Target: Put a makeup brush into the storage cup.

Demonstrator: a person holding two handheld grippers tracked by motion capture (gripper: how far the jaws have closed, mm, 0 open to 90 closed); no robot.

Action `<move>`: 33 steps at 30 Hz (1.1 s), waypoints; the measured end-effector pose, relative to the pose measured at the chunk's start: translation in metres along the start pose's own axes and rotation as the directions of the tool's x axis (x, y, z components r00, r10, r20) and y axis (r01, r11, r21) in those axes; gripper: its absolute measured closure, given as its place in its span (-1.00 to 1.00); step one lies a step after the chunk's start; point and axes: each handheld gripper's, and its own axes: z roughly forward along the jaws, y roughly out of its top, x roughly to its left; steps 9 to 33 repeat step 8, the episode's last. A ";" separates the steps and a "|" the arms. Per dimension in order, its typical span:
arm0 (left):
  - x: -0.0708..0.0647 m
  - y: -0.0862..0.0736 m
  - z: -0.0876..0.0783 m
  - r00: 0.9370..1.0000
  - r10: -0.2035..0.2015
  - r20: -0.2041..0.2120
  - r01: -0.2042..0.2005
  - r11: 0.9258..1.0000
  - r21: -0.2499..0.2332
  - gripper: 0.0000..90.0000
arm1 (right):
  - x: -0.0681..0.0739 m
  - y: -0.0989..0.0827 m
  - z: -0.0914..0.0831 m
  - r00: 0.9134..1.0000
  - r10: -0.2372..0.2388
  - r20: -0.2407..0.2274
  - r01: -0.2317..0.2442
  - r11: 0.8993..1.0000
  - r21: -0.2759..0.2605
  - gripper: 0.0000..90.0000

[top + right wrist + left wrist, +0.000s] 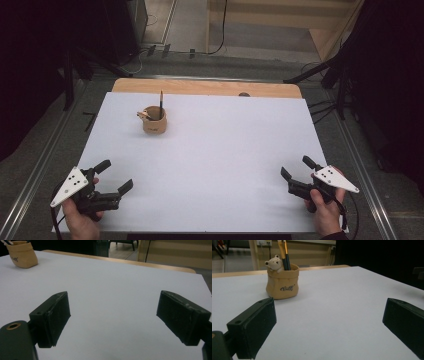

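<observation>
A tan pot shaped like a small sack [154,121] stands on the white table sheet [210,150], toward the back left. It holds dark-handled brushes [161,104] and has a small bear figure [274,263] on its rim. The pot [282,282] is ahead of my left gripper [329,320], well beyond the jaws, and sits far off at the upper left for my right gripper [113,315] as the pot [22,253]. My left gripper [114,176] rests open at the front left, my right gripper [296,167] open at the front right. Both hold nothing.
A wooden table edge [205,87] shows beyond the sheet at the back. Metal rails [45,155] run along both sides of the table, with dark stands and cables on the floor behind.
</observation>
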 end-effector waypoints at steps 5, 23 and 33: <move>0.004 0.000 -0.001 1.000 -0.013 -0.006 0.013 1.000 -0.004 -1.00 | -0.001 0.000 0.001 1.000 -0.003 -0.003 0.003 1.000 0.002 -0.78; 0.004 0.001 -0.002 1.000 -0.017 -0.018 0.017 1.000 -0.014 -1.00 | -0.001 0.000 0.001 1.000 0.003 0.000 -0.003 1.000 0.004 -0.80; 0.004 0.001 -0.002 1.000 -0.017 -0.018 0.017 1.000 -0.014 -1.00 | -0.001 0.000 0.001 1.000 0.003 0.000 -0.003 1.000 0.004 -0.80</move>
